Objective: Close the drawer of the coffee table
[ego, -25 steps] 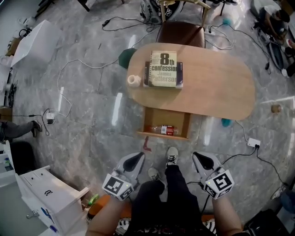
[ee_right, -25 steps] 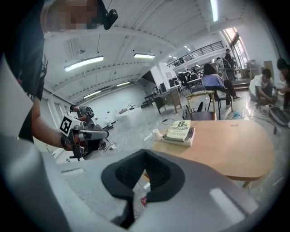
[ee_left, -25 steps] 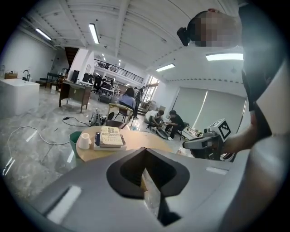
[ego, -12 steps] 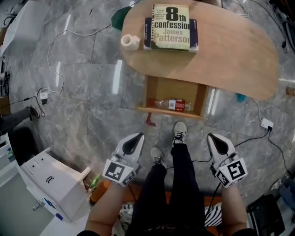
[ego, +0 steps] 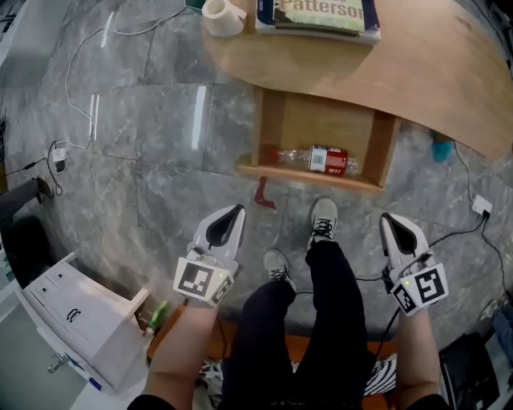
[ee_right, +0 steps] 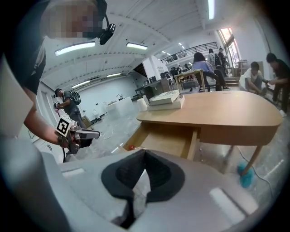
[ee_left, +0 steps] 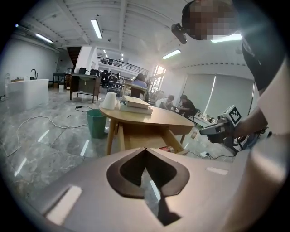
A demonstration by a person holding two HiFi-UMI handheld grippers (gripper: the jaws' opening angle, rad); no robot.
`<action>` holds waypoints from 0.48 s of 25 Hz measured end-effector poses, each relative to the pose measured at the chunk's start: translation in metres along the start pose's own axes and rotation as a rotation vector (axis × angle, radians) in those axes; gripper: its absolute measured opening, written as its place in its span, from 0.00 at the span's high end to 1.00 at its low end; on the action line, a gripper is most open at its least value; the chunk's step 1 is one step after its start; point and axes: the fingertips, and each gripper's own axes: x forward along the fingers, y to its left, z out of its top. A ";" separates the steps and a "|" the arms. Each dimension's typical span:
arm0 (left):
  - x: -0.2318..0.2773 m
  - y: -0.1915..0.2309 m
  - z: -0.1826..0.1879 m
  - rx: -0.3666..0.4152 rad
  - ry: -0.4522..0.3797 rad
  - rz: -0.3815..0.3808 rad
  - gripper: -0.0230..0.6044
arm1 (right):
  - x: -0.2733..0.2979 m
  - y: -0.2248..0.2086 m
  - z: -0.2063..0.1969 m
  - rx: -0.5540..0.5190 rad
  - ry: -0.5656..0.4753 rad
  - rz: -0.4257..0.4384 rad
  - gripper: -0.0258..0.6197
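Note:
The wooden coffee table (ego: 417,80) has its drawer (ego: 321,172) pulled out toward me, with a plastic bottle (ego: 317,158) lying inside. My left gripper (ego: 237,210) hangs shut and empty over the floor, short of the drawer's front left corner. To the right, my right gripper (ego: 389,218) is also shut and empty, just beyond the drawer's front right corner. In the left gripper view the table (ee_left: 149,115) and open drawer (ee_left: 149,138) lie ahead. The right gripper view shows the drawer (ee_right: 163,138) under the tabletop (ee_right: 217,111).
Books (ego: 321,16) and a white cup (ego: 222,14) rest on the table. Cables (ego: 88,112) run over the marble floor. A white cabinet (ego: 72,316) stands at lower left, a red scrap (ego: 264,196) lies by the drawer, and my feet (ego: 321,220) stand in front of it.
The view and both grippers have sunk lower toward the floor and come nearer the table. The drawer now looks larger and closer. Both grippers stay shut.

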 end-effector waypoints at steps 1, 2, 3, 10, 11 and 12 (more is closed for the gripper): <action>0.005 0.006 -0.011 -0.003 -0.002 0.002 0.96 | 0.004 -0.003 -0.009 -0.004 -0.001 -0.007 0.96; 0.011 0.012 -0.021 -0.004 -0.006 0.003 0.96 | 0.008 -0.006 -0.018 -0.007 -0.002 -0.014 0.96; 0.017 0.018 -0.031 -0.003 -0.012 0.003 0.96 | 0.012 -0.010 -0.027 -0.008 -0.003 -0.023 0.96; 0.052 0.054 -0.084 0.022 -0.066 0.018 0.96 | 0.041 -0.039 -0.087 -0.027 -0.008 -0.070 0.96; 0.055 0.059 -0.090 0.028 -0.075 0.023 0.96 | 0.044 -0.042 -0.094 -0.031 -0.011 -0.074 0.96; 0.056 0.064 -0.096 0.034 -0.083 0.029 0.96 | 0.047 -0.044 -0.100 -0.037 -0.014 -0.076 0.96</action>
